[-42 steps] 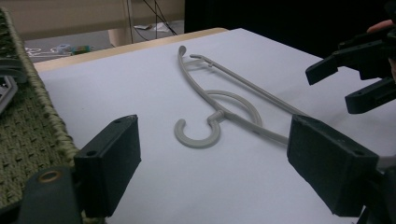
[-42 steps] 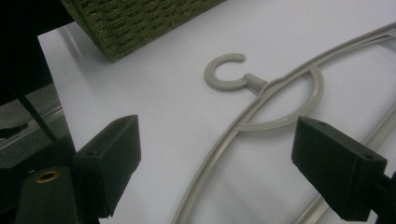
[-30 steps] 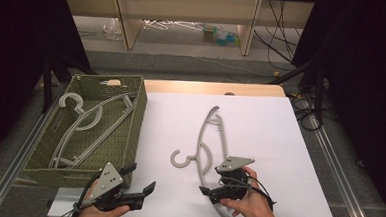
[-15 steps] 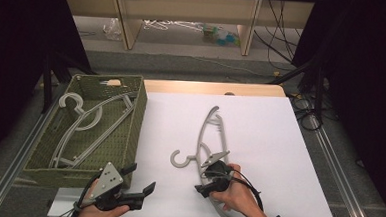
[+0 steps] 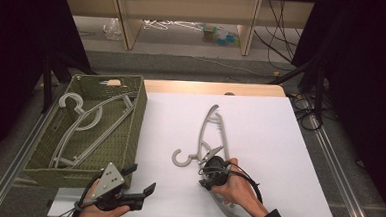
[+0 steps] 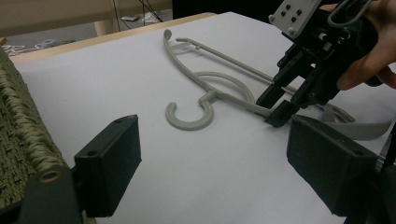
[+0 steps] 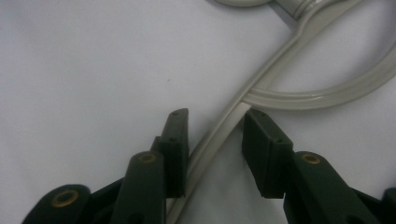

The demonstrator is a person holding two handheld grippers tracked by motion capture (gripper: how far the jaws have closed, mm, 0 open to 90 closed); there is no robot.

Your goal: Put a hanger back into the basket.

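A grey plastic hanger [image 5: 215, 120] lies on the white table, its hook [image 5: 181, 159] pointing left. My right gripper [image 5: 210, 153] is tipped down onto the hanger just right of the hook. In the right gripper view the gripper [image 7: 212, 135] is open, one jaw on each side of the hanger's thin arm [image 7: 224, 122]. The arm rests against the left jaw, with a gap to the right one. My left gripper [image 5: 140, 179] hovers open and holds nothing near the table's front left. Its own view [image 6: 217, 168] shows the hook [image 6: 189, 119] and the right gripper [image 6: 276, 105] ahead.
A green woven basket [image 5: 140, 110] stands at the table's left with grey hangers [image 5: 80, 127] inside; its wall [image 6: 23, 140] is close to my left gripper. The white sheet [image 5: 260, 127] stretches right of the hanger. Cables lie off the right edge.
My right gripper has moved forward and left along the hanger and tipped down, so its jaws now straddle the arm near the hook. The left gripper has stayed put.
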